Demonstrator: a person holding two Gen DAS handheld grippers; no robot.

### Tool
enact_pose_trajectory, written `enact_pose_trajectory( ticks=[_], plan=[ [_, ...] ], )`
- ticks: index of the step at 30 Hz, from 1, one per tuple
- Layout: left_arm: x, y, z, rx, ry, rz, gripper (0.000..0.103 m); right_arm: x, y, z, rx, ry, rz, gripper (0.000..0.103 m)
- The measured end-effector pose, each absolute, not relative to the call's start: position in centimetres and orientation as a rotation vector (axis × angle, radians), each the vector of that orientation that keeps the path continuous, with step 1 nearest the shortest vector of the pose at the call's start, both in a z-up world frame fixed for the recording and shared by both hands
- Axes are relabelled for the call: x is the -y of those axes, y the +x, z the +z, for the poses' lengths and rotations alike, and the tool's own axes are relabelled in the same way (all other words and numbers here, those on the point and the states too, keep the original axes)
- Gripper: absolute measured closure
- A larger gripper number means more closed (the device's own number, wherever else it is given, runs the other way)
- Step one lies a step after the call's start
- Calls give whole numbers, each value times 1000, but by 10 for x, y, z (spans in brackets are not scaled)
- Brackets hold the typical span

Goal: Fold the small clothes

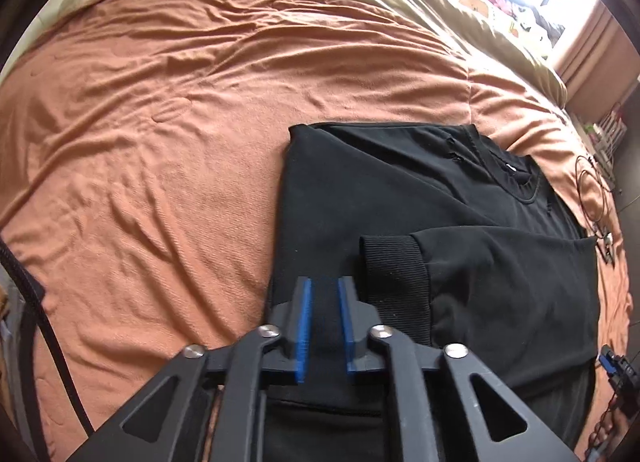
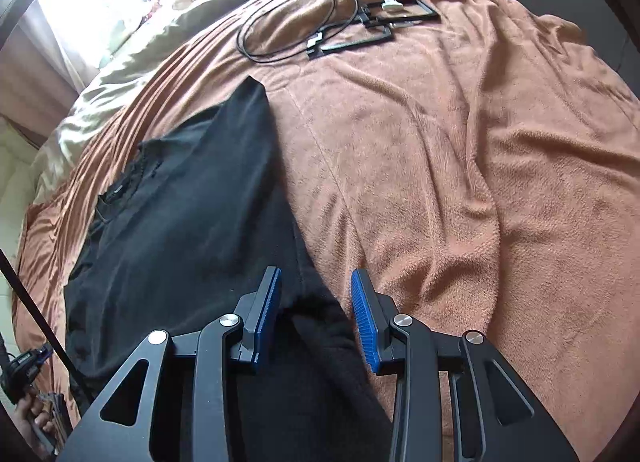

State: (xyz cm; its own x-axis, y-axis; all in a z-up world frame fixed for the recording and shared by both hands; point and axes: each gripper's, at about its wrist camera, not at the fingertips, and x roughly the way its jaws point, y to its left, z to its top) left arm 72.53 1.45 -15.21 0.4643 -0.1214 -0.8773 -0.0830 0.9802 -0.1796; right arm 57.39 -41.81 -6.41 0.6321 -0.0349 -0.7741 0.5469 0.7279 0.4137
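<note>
Left hand-held gripper (image 1: 324, 286) is slightly parted, pinching nothing, over the black sweatshirt (image 1: 400, 198) near its ribbed cuff (image 1: 394, 274). Right hand-held gripper (image 2: 316, 282) is spread astride the sweatshirt's right edge on the bed's orange blanket (image 2: 460, 162). Next, I'd judge: pinch both near corners thru all layers & carry them level to the far collar, w/o dragging.

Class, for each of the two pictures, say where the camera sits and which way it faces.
Left wrist view: sits on the left claw, looking down over the black sweatshirt and its ribbed cuff.
Right wrist view: sits on the right claw, looking down at the sweatshirt's edge and the cable; a hand shows lower left.
Shared: sweatshirt, orange blanket.
</note>
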Motion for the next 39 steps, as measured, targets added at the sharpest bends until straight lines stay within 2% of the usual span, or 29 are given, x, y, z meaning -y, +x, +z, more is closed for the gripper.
enact_pose_trajectory(
  ticks=[1,3,16,17,18,19,20,23,24,30,32,37,39],
  plan=[
    [-14,727,-154,-1086,-212,-27,67,417,573,-62,-824,689,-357,70],
    [-9,729,-161,-1084,-216,-43,61,416,571,-60,-812,684,-352,70],
    [17,759,-198,-1080,-229,-137,61,400,582,-58,-743,667,-213,72],
    [18,760,-199,-1079,-231,-144,62,399,585,-62,-754,665,-214,72],
    [19,760,-200,-1075,-236,-156,75,401,588,-65,-766,661,-221,73],
    [20,760,-202,-1080,-234,-169,94,402,590,-72,-787,653,-241,73],
    [22,760,-203,-1085,-225,-180,96,404,592,-77,-804,651,-259,74],
    [26,754,-196,-1049,-145,-161,97,409,595,-89,-849,649,-307,93],
    [25,752,-193,-1039,-134,-148,97,410,595,-90,-861,639,-327,96],
    [15,753,-188,-1067,-156,-99,95,401,598,-84,-885,588,-360,96],
    [15,750,-186,-1080,-158,-96,94,399,598,-78,-874,605,-355,91],
    [17,736,-180,-1097,-168,-120,81,393,589,-67,-853,626,-309,91],
    [20,727,-181,-1111,-160,-133,80,388,590,-68,-857,625,-280,91]
  ],
)
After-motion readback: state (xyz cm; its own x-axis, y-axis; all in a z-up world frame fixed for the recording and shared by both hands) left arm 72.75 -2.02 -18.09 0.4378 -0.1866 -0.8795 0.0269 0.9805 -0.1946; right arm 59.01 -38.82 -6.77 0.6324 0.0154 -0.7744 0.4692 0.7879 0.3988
